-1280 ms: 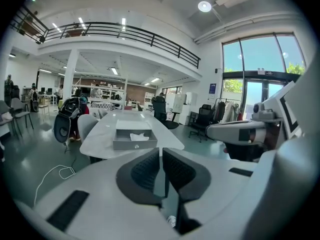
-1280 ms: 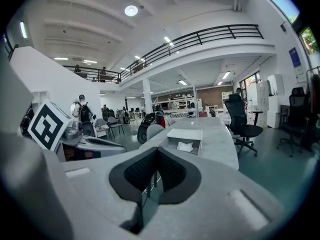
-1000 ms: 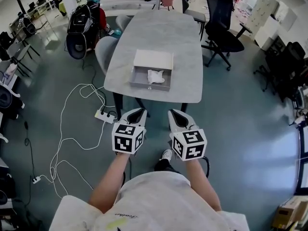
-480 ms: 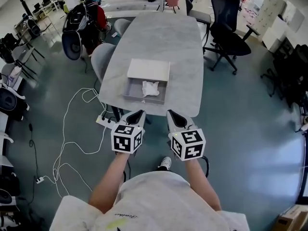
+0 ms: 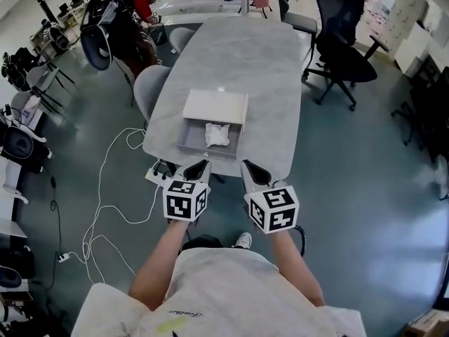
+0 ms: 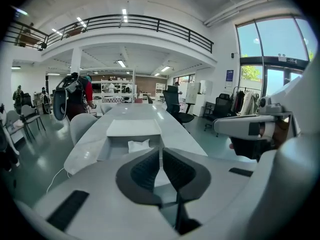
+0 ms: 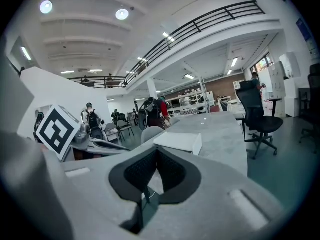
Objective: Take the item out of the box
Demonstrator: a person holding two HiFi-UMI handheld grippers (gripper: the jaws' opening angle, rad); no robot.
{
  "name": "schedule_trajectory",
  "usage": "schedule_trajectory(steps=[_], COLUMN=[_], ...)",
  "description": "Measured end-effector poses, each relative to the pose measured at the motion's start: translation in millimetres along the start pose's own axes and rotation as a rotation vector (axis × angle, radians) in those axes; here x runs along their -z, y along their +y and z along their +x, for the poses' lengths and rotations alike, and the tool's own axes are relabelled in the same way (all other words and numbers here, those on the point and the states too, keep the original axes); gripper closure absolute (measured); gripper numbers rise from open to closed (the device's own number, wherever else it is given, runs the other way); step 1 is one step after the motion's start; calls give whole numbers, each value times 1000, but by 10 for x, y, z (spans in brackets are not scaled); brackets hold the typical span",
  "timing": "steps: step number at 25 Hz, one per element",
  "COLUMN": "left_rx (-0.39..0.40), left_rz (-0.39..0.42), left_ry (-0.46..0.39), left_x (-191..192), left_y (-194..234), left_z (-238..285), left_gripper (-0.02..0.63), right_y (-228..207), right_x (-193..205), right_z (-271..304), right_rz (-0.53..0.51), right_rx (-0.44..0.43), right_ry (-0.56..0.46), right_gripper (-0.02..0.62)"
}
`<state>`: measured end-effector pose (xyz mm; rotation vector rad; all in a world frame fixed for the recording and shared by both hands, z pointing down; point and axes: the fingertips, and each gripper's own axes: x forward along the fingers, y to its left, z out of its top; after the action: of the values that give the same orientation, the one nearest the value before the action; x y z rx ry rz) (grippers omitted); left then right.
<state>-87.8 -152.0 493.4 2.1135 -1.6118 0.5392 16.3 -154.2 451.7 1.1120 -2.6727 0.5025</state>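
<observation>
A shallow grey box point(image 5: 184, 136) lies open near the front edge of the grey table point(image 5: 245, 55), its white cover point(image 5: 215, 107) slid back. A crumpled white item point(image 5: 217, 135) rests inside the box. My left gripper point(image 5: 200, 166) and right gripper point(image 5: 250, 167) hover side by side just short of the table's front edge, both shut and holding nothing. The left gripper view looks over its closed jaws point(image 6: 161, 156) at the box point(image 6: 116, 145) and the white item point(image 6: 138, 145). Past the right gripper's closed jaws point(image 7: 156, 160) shows the white cover point(image 7: 180, 141).
A grey chair point(image 5: 149, 84) stands at the table's left side, and black office chairs point(image 5: 344, 44) stand at the right. A power strip point(image 5: 160, 173) and white cables point(image 5: 105, 188) lie on the floor left of the grippers. A person in red point(image 5: 140, 2) is at the far left.
The table and box have come closer to both grippers as I step forward. Both grippers stay shut and side by side.
</observation>
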Motion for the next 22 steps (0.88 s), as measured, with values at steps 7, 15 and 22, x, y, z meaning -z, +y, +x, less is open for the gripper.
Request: schedule_trajectory(steps=[7,15,22], left_rx=[-2,17,39], left_rz=[21,47,58], left_ry=[26,94,175], left_x=[-41,-84,-117], left_y=[-11,136,303], left_z=[237,714,1114], left_gripper=[580,580,578], right_y=[-117,-378,-584], right_x=[-42,-72,-191], right_z=[79,314,580], right_rz=[-18,-17,-7], right_rx=[-14,8,34], right_ry=[8,26,42], right_gripper=[591,591,591])
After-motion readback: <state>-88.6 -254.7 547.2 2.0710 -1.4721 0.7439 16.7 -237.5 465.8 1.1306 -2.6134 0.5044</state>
